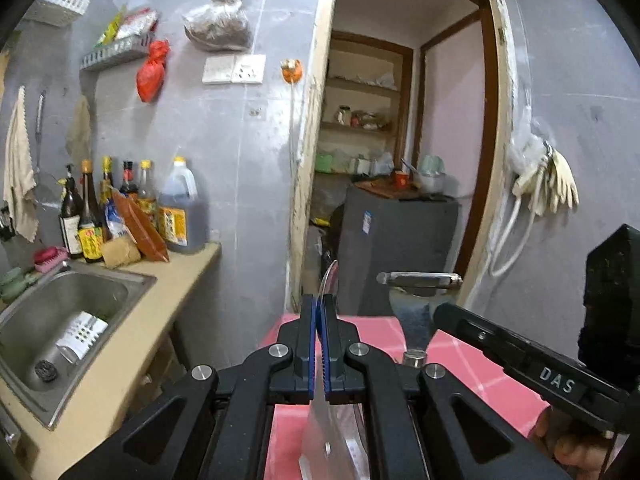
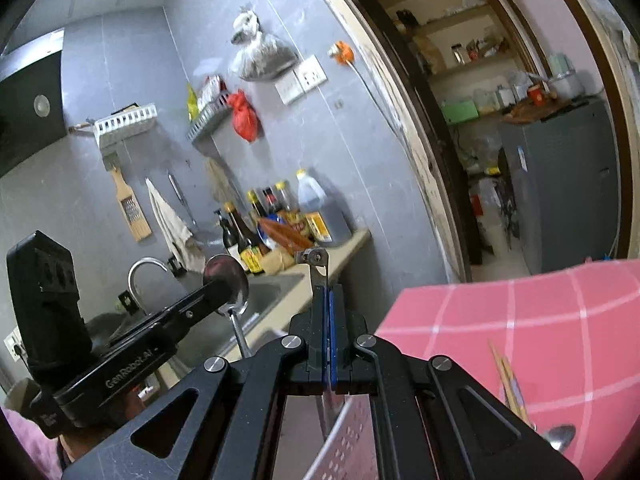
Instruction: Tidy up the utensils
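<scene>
The left claw (image 1: 319,320) is clenched on a spoon (image 2: 226,282), pinched thinly along its handle with the bowl sticking up, and the right claw (image 2: 327,312) is clenched on a metal peeler (image 1: 418,304); both are held in the air above the pink checked bench (image 2: 540,320). Each hold is a narrow pinch on smooth metal, so a quick swing could probably let either utensil pivot or slip out and drop. With the two claws close together, spoon and peeler could also knock into each other.
</scene>
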Action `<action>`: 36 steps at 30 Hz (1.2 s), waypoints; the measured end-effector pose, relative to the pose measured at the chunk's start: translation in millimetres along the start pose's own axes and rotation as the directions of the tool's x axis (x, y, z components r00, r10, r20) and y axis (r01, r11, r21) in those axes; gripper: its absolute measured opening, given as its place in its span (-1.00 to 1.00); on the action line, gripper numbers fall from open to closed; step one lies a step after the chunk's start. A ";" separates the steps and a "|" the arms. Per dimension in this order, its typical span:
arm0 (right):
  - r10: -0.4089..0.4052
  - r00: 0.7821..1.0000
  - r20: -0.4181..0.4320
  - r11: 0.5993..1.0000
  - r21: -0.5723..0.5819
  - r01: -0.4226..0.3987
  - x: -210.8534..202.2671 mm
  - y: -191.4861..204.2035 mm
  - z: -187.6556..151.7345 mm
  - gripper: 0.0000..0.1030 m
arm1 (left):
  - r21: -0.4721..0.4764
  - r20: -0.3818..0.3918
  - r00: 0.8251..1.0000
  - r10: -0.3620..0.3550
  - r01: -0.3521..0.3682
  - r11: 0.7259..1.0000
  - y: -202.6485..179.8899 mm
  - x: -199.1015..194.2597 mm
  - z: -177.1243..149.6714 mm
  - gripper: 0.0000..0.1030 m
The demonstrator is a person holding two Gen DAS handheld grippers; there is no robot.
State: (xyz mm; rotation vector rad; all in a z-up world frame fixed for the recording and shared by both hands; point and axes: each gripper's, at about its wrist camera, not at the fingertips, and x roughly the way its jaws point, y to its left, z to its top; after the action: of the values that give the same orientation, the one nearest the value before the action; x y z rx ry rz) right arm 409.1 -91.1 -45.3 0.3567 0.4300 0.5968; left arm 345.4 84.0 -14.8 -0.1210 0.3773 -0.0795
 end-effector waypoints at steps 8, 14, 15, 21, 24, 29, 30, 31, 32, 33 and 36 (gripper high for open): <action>0.004 0.997 -0.082 1.000 0.005 -0.003 5.9 1.6 -18.8 -0.93 | -0.023 -0.106 0.992 -0.070 0.068 0.997 4.3 -0.6 -15.7 -0.94; -0.004 0.991 -0.135 1.000 0.024 0.007 6.0 -0.6 -28.9 -0.88 | -0.090 -0.166 0.979 -0.117 0.103 0.991 12.5 -1.7 -19.6 -0.92; -0.008 0.990 -0.140 1.000 0.026 0.012 5.0 0.1 -29.3 -0.83 | -0.093 -0.174 0.978 -0.116 0.101 0.990 12.5 -2.8 -20.1 -0.89; -0.036 0.994 -0.102 0.999 0.016 0.037 -17.7 5.2 -24.2 -0.36 | -0.133 -0.152 0.982 -0.114 0.094 0.987 16.3 -16.3 -17.0 -0.30; -0.077 0.995 -0.064 0.997 0.001 0.077 -36.3 8.3 -14.6 -0.21 | -0.157 -0.121 0.987 -0.107 0.088 0.984 15.4 -27.1 -11.7 -0.10; -0.175 0.984 0.038 0.984 -0.032 0.176 -82.8 9.7 5.9 0.27 | -0.141 -0.052 0.996 -0.071 0.063 0.988 0.5 -48.3 -1.6 0.32; -0.193 0.980 0.053 0.980 -0.038 0.195 -90.7 9.6 11.3 0.38 | -0.136 -0.041 0.997 -0.067 0.061 0.989 -4.3 -52.1 -0.6 0.41; -0.212 0.975 0.068 0.975 -0.046 0.215 -99.2 9.1 13.8 0.45 | -0.133 -0.035 0.997 -0.062 0.057 0.989 -7.9 -54.6 0.4 0.52; -0.231 0.970 0.083 0.970 -0.055 0.235 -107.2 8.8 17.5 0.61 | -0.130 -0.025 0.998 -0.055 0.051 0.990 -12.8 -58.5 0.4 0.59; -0.248 0.963 0.102 0.965 -0.063 0.255 -115.5 9.0 22.0 0.80 | -0.125 -0.007 0.999 -0.043 0.042 0.991 -18.9 -63.2 -0.2 0.74; -0.291 0.945 0.151 0.948 -0.085 0.306 -138.3 8.1 28.0 0.98 | -0.108 0.038 0.999 -0.019 0.023 0.994 -37.3 -75.1 -4.5 0.94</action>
State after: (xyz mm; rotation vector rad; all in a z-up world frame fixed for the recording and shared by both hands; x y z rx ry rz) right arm 316.0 -174.0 21.3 0.2211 0.3104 0.2946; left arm 272.1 54.1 13.1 -0.2340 0.3438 -0.0776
